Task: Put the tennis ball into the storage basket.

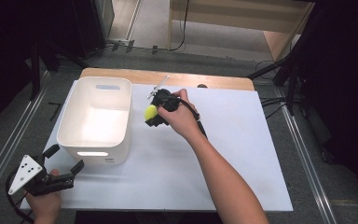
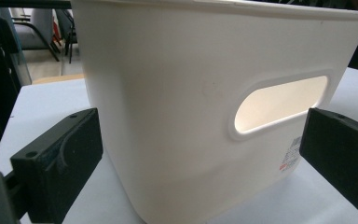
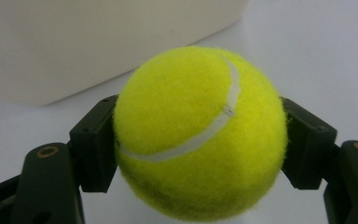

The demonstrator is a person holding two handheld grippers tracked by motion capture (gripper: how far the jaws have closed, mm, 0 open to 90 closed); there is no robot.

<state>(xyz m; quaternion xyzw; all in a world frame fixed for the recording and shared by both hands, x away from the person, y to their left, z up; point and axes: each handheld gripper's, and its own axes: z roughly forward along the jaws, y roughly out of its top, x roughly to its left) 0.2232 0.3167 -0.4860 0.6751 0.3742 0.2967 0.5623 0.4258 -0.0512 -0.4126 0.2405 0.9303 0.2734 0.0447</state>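
The right gripper (image 1: 154,113) is held in the person's right hand (image 1: 179,119), at the end of a bare forearm that stretches up and to the left from the bottom edge in the high view. Its jaws point left and are clamped on a tennis ball (image 3: 200,135), which sits between the two pads, one pressed to each side. The left gripper (image 1: 65,158) sits in the left hand (image 1: 44,203) at the lower left corner of the high view, a grey three-cornered plate on top. Its jaws stand wide apart, pointing right and slightly away from the person, with nothing between the pads.
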